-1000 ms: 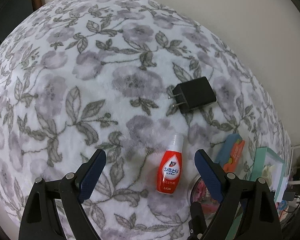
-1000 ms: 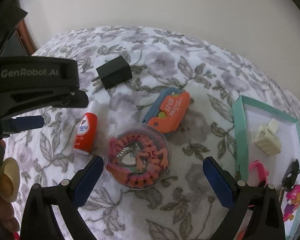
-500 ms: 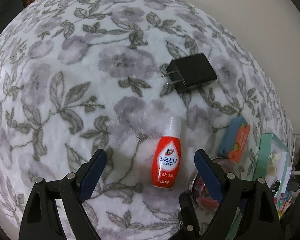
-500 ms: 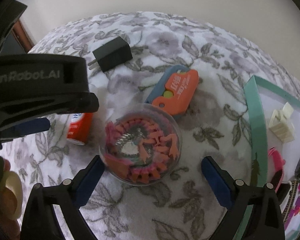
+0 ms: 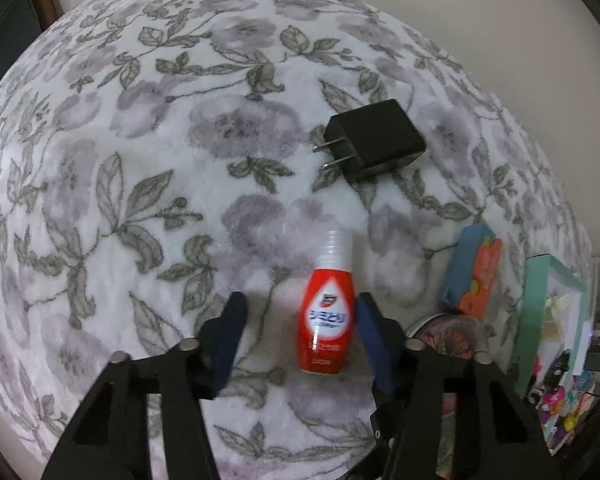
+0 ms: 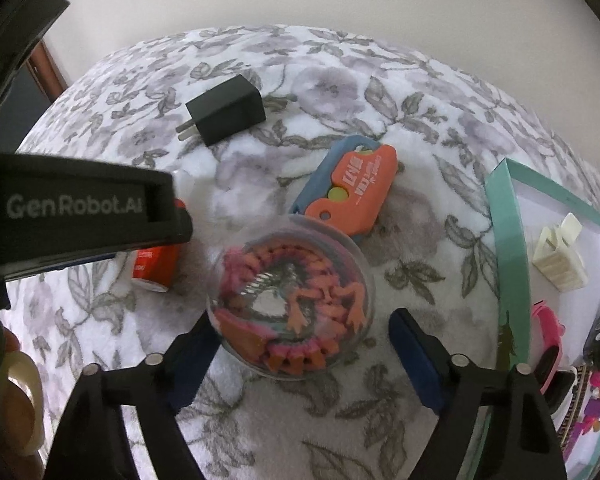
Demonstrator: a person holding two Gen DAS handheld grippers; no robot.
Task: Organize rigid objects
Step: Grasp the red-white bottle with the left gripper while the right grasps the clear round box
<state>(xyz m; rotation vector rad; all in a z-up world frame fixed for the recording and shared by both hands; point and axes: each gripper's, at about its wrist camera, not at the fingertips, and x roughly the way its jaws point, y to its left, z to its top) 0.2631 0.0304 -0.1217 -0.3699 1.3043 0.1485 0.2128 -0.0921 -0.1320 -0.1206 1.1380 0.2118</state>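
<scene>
A small red bottle with a clear cap (image 5: 329, 307) lies on the floral blanket between the fingers of my left gripper (image 5: 298, 322). The right finger touches it; the left finger stands apart, so the jaws are part closed around it. In the right wrist view the bottle (image 6: 156, 261) is mostly hidden behind the left gripper's body. My right gripper (image 6: 304, 340) is open around a round clear case of pink and orange pieces (image 6: 291, 304), its left finger at the case's edge.
A black plug adapter (image 5: 374, 146) lies further back. An orange and blue flat case (image 6: 348, 188) lies beyond the round case. A teal-rimmed tray (image 6: 508, 240) at the right holds a cream clip (image 6: 560, 258) and small toys.
The left gripper's jaws have narrowed around the red bottle. The right gripper has moved forward and narrowed around the round case.
</scene>
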